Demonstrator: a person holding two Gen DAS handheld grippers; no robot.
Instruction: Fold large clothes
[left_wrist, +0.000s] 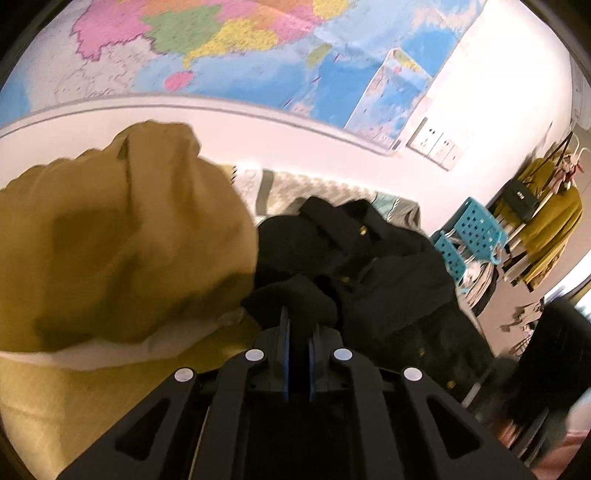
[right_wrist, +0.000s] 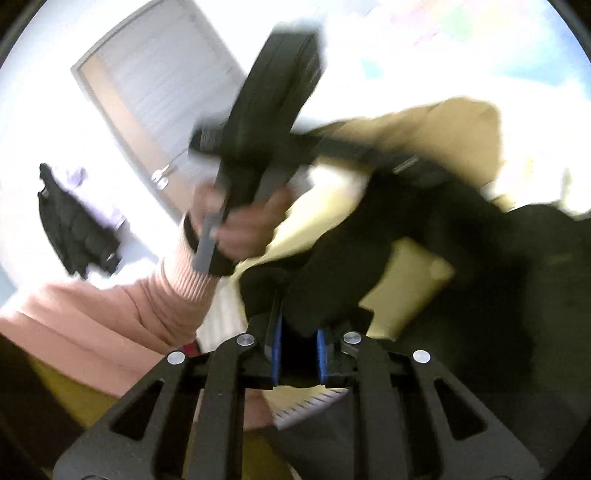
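Note:
A large black jacket with small brass buttons lies bunched on the mustard-yellow bed cover. My left gripper is shut on a fold of the black jacket, the cloth pinched between the blue pads. In the right wrist view my right gripper is shut on another part of the black jacket, which hangs stretched ahead. The left hand-held gripper body shows there, held by a hand in a pink sleeve. That view is blurred.
A mustard pillow rises at the left of the jacket. A patterned blanket lies behind. Turquoise baskets and a rack with yellow clothes stand at the right. A wall map hangs above. A door shows in the right view.

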